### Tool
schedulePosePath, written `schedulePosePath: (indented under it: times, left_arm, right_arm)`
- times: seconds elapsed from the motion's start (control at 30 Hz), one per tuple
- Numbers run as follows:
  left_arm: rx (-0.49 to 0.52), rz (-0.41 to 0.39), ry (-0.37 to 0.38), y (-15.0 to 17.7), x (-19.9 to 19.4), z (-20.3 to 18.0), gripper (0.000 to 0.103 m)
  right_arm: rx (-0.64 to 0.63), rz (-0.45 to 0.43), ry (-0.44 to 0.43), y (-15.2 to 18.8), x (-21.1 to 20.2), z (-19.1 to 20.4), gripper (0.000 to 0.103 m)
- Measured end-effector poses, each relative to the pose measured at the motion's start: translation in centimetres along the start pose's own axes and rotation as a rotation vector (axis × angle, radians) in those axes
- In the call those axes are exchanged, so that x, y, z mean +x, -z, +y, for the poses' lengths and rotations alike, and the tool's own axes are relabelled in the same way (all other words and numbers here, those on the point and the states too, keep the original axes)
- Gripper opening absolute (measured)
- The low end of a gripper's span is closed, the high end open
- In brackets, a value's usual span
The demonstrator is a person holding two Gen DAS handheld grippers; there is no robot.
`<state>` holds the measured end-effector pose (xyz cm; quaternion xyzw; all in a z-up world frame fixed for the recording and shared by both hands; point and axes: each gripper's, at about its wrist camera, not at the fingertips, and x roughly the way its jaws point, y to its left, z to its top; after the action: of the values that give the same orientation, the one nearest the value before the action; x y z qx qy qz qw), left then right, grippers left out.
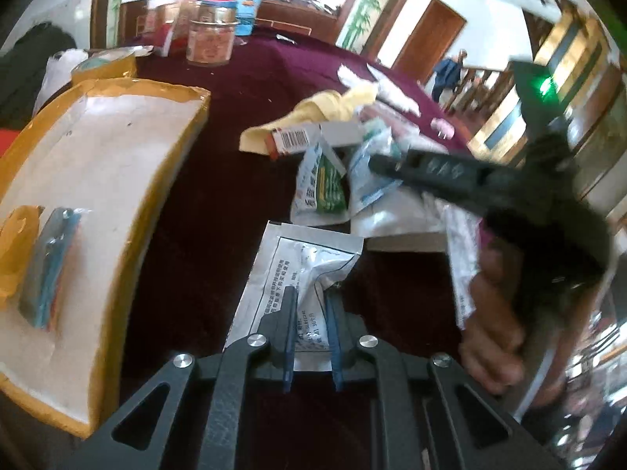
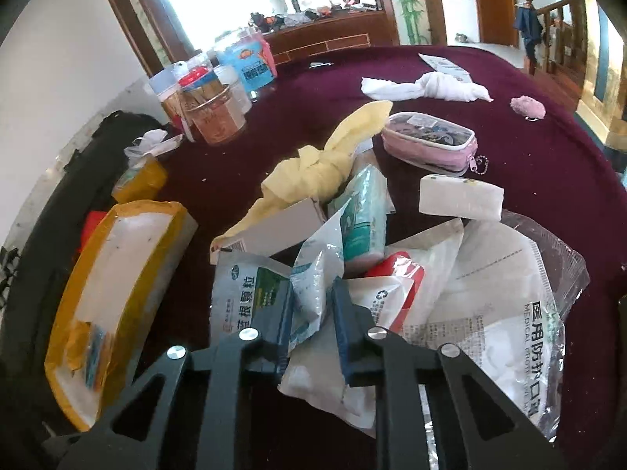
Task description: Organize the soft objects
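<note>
At lower centre of the left wrist view, the left tongs [image 1: 311, 305] pinch a silver sachet [image 1: 301, 270] on the maroon worktop [image 1: 219, 196]. Only the right wrist view shows the right tongs [image 2: 313, 305] clamped on a white-blue packet [image 2: 313, 274] and, upper right, a pink pouch [image 2: 429, 145].

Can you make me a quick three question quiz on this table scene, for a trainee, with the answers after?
1. True or false: the left gripper is closed on a silver printed packet.
2. What does the right gripper pinch? A) the yellow knotted cloth B) a white and blue sachet C) the pink zip pouch
3. In the right wrist view, on which side of the pile does the foam tray with yellow tape lie?

Key: 1 true. 2 B. 3 the left side.
</note>
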<state>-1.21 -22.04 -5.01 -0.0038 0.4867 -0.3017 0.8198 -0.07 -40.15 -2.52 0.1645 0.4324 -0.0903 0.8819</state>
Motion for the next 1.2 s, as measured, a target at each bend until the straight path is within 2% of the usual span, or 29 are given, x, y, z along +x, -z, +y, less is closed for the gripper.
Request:
schedulePosePath:
  times: [0.07, 0.13, 0.33, 0.4, 0.43, 0.57, 0.67, 0.83, 0.9, 0.97, 1.1, 1.2]
  left_arm:
    - [-0.031, -0.012, 0.034, -0.2, -0.9, 0.6, 0.013]
    - [-0.054, -0.022, 0.069, -0.4, -1.4, 1.2, 0.013]
    - [-0.126, -0.069, 0.166, -0.6, -4.8, 3.1, 0.013]
    - [-0.144, -0.099, 0.184, -0.7, -6.4, 3.9, 0.013]
    - [-0.153, -0.11, 0.192, -0.8, -7.1, 4.3, 0.013]
    - [-0.188, -0.161, 0.194, -1.4, -10.2, 6.7, 0.013]
    - [-0.214, -0.213, 0.133, -3.1, -12.5, 9.8, 0.013]
    - [-0.231, -0.225, 0.018, -6.4, -12.7, 14.3, 0.013]
    - [-0.24, -0.195, -0.011, -7.9, -11.1, 16.1, 0.013]
    - [-0.24, -0.168, -0.037, -8.8, -9.7, 17.2, 0.013]
    - [-0.239, -0.065, -0.13, -10.0, -5.6, 19.5, 0.013]
    - [-0.223, 0.008, -0.149, -10.1, -3.3, 20.2, 0.013]
  right_arm:
    - [-0.005, -0.006, 0.037, 0.1, -0.1, 0.3, 0.012]
    - [0.006, -0.011, 0.028, 0.3, -0.5, 0.4, 0.009]
    - [0.061, -0.15, -0.022, 1.5, -5.0, 1.2, 0.007]
    - [0.076, -0.173, -0.096, 1.8, -6.2, 1.7, 0.007]
    - [0.072, -0.185, -0.164, 2.0, -6.8, 2.2, 0.007]
    - [0.005, -0.191, -0.355, 2.4, -7.7, 5.4, 0.007]
    - [-0.052, -0.148, -0.449, 2.2, -6.6, 8.9, 0.007]
    - [-0.093, -0.039, -0.502, 1.3, -1.9, 14.0, 0.007]
    - [-0.088, 0.004, -0.511, 0.9, 0.5, 15.3, 0.007]
    - [-0.088, 0.042, -0.478, 0.7, 2.7, 16.3, 0.007]
    - [-0.121, 0.058, -0.435, 1.0, 5.0, 17.7, 0.007]
    - [-0.144, 0.067, -0.415, 1.2, 5.9, 18.1, 0.007]
